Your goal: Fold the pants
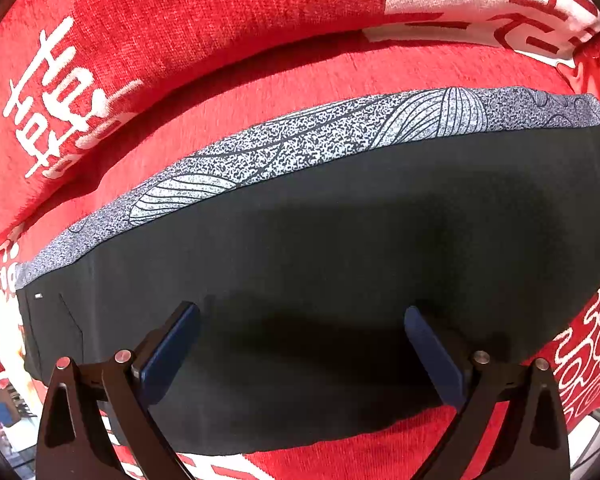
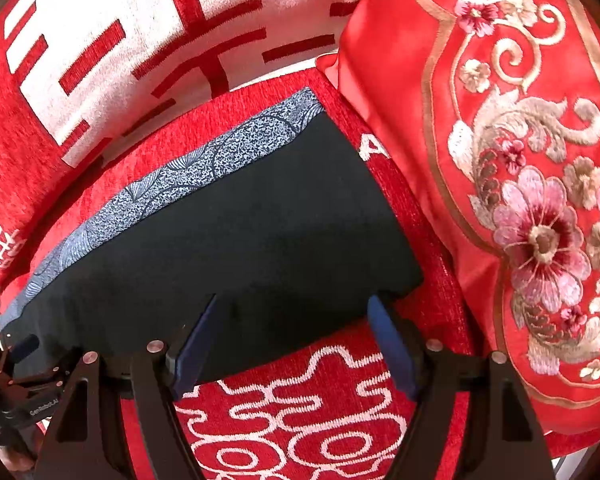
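Note:
Dark pants (image 1: 320,248) lie flat and folded lengthwise on a red sofa seat, with a grey patterned strip (image 1: 300,148) along their far edge. My left gripper (image 1: 302,312) is open just above the near part of the pants, holding nothing. In the right wrist view the pants (image 2: 228,232) show their right end near the sofa's patterned front. My right gripper (image 2: 292,304) is open over the near right corner of the pants, empty. The left gripper (image 2: 24,364) shows at the lower left of that view.
The red sofa seat (image 1: 300,76) has a red and white back cushion (image 2: 140,32) behind the pants. A red embroidered floral pillow (image 2: 520,200) stands right of the pants. The seat's front edge with white swirls (image 2: 300,420) lies under my right gripper.

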`<state>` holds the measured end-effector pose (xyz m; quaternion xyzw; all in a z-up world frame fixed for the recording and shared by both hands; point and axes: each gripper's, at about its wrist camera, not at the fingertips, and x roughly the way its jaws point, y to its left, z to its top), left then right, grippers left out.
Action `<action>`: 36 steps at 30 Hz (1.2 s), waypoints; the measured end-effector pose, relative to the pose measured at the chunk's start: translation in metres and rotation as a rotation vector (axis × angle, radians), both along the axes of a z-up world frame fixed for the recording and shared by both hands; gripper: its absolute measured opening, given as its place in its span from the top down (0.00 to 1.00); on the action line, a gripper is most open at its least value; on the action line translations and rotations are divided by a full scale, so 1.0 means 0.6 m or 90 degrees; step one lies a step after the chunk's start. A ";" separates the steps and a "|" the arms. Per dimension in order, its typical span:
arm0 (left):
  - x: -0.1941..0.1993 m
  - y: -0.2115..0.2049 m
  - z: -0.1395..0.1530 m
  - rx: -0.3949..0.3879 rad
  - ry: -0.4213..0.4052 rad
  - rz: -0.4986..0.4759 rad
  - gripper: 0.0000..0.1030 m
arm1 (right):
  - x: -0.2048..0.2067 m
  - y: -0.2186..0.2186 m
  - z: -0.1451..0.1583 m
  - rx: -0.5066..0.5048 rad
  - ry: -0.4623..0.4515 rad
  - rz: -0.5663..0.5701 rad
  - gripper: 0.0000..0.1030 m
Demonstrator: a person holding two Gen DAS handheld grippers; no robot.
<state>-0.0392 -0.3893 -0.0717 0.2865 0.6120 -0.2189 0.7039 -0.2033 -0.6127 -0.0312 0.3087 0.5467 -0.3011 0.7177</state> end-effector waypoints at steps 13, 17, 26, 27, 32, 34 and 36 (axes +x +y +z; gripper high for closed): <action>-0.015 -0.006 0.003 0.006 -0.020 -0.013 0.01 | 0.064 -0.025 0.043 -0.035 -0.080 -0.008 0.56; -0.019 -0.006 0.003 0.002 -0.031 -0.024 0.00 | 0.120 -0.044 0.014 -0.044 -0.055 0.025 0.56; -0.016 0.004 0.003 -0.017 -0.016 -0.021 0.00 | 0.143 -0.079 0.001 -0.067 -0.042 -0.011 0.55; -0.011 0.007 0.000 -0.021 -0.008 -0.017 0.00 | 0.133 -0.075 0.010 -0.060 -0.054 -0.016 0.55; 0.018 0.024 -0.013 -0.047 0.054 0.010 0.00 | 0.029 -0.016 0.049 0.024 -0.154 -0.061 0.42; 0.020 0.026 -0.014 -0.048 0.056 0.008 0.00 | -0.010 0.007 0.038 0.063 -0.168 -0.098 0.42; 0.018 0.026 -0.013 -0.043 0.044 0.004 0.00 | -0.054 0.019 0.015 0.108 -0.195 -0.151 0.42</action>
